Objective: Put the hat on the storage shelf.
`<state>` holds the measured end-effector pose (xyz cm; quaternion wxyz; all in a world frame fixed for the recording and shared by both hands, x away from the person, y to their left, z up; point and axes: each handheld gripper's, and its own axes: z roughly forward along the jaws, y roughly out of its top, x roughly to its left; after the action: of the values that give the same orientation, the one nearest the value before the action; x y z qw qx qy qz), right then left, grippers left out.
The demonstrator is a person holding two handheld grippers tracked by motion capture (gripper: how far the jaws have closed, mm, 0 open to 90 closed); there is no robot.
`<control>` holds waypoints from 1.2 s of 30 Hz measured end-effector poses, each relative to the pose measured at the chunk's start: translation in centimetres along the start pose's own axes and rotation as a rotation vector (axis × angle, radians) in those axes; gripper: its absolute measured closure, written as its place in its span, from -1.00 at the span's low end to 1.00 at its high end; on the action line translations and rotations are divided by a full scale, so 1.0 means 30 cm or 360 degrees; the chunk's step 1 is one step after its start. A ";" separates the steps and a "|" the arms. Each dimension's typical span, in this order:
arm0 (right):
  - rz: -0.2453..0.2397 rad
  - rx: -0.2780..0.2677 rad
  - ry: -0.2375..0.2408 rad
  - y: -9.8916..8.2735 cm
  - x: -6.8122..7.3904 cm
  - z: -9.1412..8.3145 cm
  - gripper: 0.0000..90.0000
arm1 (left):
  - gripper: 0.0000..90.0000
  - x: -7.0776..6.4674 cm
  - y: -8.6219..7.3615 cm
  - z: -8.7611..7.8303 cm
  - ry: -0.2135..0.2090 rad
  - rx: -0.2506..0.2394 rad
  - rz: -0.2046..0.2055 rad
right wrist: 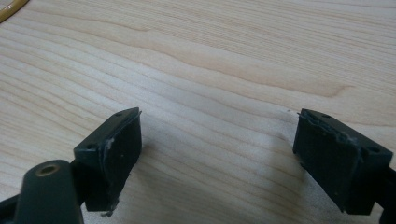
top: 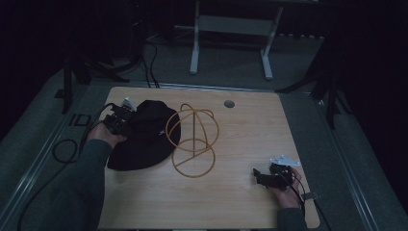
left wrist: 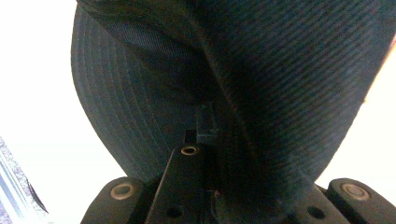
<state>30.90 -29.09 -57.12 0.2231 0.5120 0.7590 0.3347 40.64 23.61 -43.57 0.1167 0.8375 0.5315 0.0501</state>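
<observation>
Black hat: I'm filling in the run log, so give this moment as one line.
left gripper: shut on black hat | right gripper: open, over table | wire stand: beside hat

Black gripper (top: 263, 176) with grey three-cornered plate; grey-green sleeves.

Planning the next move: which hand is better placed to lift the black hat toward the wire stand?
Left. The left gripper is shut on the black hat beside the wire stand; the right gripper rests open, far off.

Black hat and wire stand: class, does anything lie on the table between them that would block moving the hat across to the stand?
Nothing visible does. The hat, gripped at its brim by the left gripper, lies right against the stand, their edges overlapping in the high view.
</observation>
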 end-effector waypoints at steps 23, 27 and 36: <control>0.0000 0.0000 0.0000 0.000 0.000 0.000 -0.66 | 0.96 0.024 -0.065 -0.115 -0.0019 -0.0090 0.0051; 0.0000 0.0000 0.0000 0.000 0.000 0.000 -0.66 | 0.96 0.028 -0.068 -0.138 -0.0015 -0.0112 0.0055; 0.0000 0.0000 0.0000 0.000 0.000 0.000 -0.66 | 0.96 0.034 -0.069 -0.180 -0.0007 -0.0152 0.0067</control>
<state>30.89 -29.09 -57.12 0.2230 0.5120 0.7590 0.3347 38.12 26.15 -38.89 0.1567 0.8420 0.5105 0.0763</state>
